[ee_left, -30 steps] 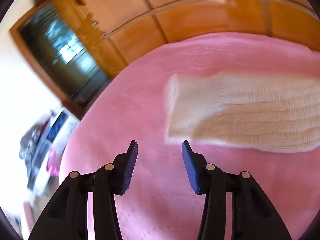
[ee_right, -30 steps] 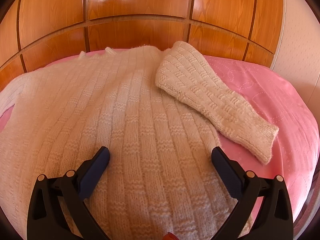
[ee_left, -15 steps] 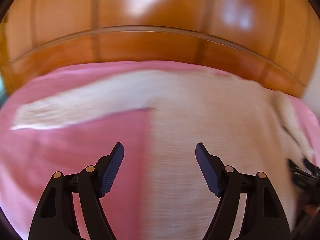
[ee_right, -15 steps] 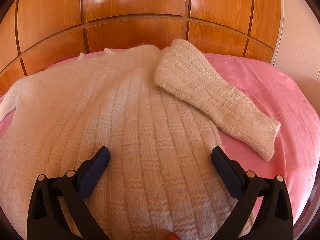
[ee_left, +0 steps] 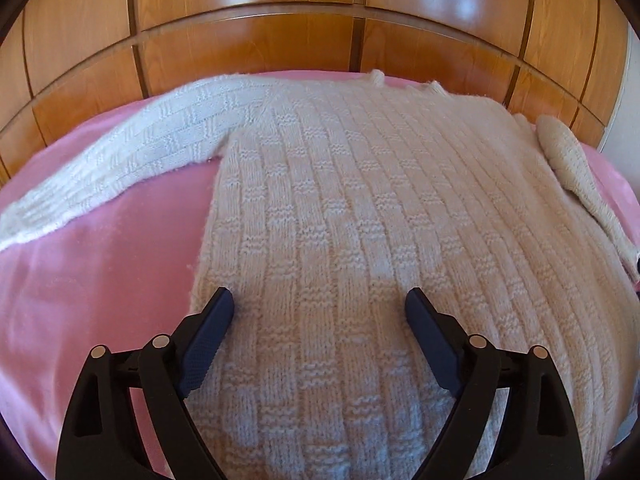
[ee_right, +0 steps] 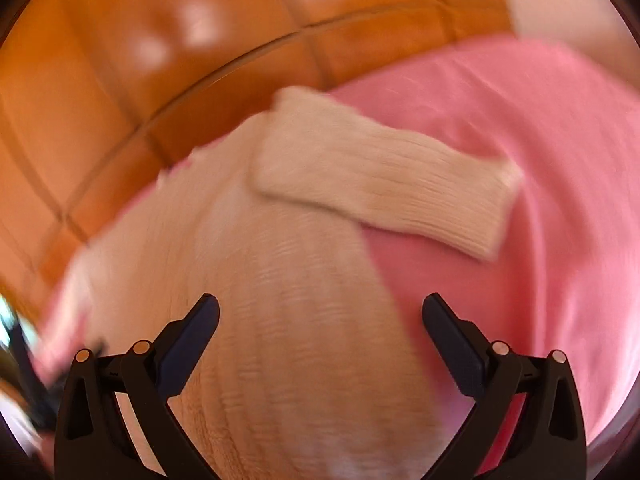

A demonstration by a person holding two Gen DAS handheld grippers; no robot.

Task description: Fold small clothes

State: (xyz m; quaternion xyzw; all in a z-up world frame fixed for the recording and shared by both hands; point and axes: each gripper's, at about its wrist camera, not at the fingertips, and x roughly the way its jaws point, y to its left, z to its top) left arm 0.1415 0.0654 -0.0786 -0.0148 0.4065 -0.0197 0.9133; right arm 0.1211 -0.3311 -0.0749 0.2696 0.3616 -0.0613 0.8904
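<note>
Left tongs (ee_left: 319, 308) swung from the pink bed (ee_left: 100, 288) onto the sweater (ee_left: 360, 208), jaws just widening.
Both tongs wide, empty; right tongs (ee_right: 320, 316) above the sweater's edge.

Ahead of the right gripper (ee_right: 320, 316) we see only smear: the cream knitted sweater (ee_right: 288, 320) and its folded sleeve (ee_right: 380, 184) have lost their stitch pattern. A dark object (ee_right: 24, 368) to its left stays unreadable. Under the left gripper (ee_left: 320, 308), the sweater's hem runs off frame.
</note>
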